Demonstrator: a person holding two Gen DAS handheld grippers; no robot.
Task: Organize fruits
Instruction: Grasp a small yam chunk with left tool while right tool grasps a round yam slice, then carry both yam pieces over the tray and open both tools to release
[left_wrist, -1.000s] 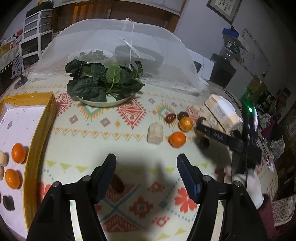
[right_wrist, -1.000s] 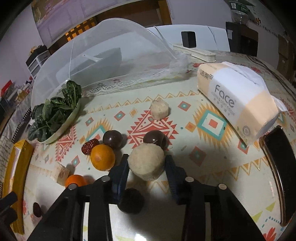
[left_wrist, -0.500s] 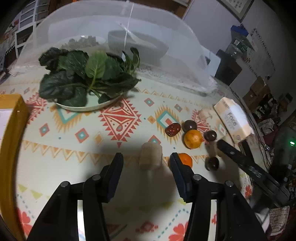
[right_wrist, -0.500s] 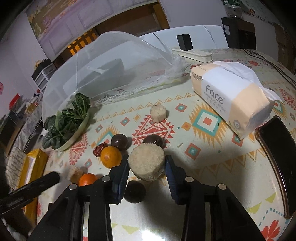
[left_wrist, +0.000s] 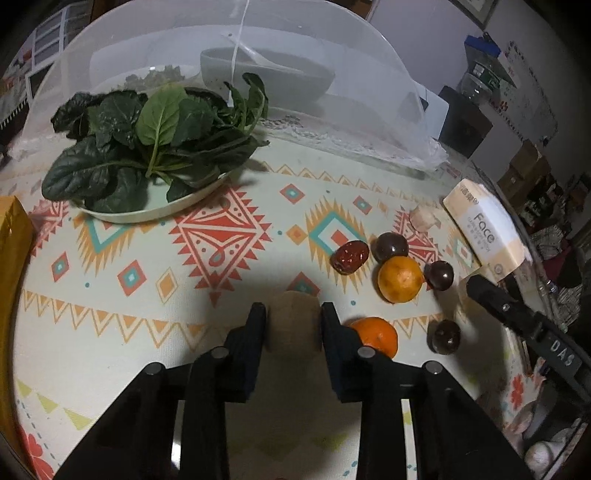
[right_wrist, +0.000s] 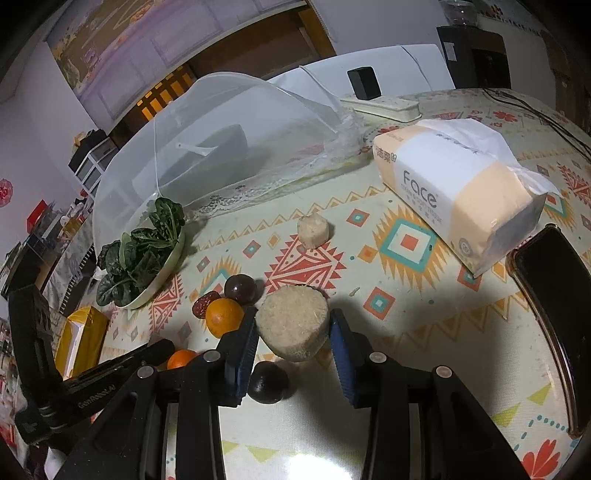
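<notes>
My left gripper (left_wrist: 293, 317) is shut on a beige sugarcane chunk (left_wrist: 293, 325) low over the patterned tablecloth. To its right lie two oranges (left_wrist: 400, 279) (left_wrist: 375, 335), a red date (left_wrist: 349, 256) and three dark round fruits (left_wrist: 391, 246) (left_wrist: 439, 275) (left_wrist: 446, 336). My right gripper (right_wrist: 293, 325) is shut on a larger sugarcane chunk (right_wrist: 293, 321) and holds it above the table. Below it lie a dark fruit (right_wrist: 267, 382), an orange (right_wrist: 223, 317), a date (right_wrist: 201, 304) and another dark fruit (right_wrist: 240, 288). A third sugarcane piece (right_wrist: 313, 230) lies farther back.
A plate of spinach (left_wrist: 155, 147) stands at back left before a mesh food cover (left_wrist: 236, 74). A tissue pack (right_wrist: 454, 188) and a phone (right_wrist: 554, 295) lie at the right. A yellow tray edge (left_wrist: 11, 251) shows at far left.
My left gripper moved forward and right from the tray and closed on the sugarcane chunk. My right gripper lifted its chunk higher off the table.
</notes>
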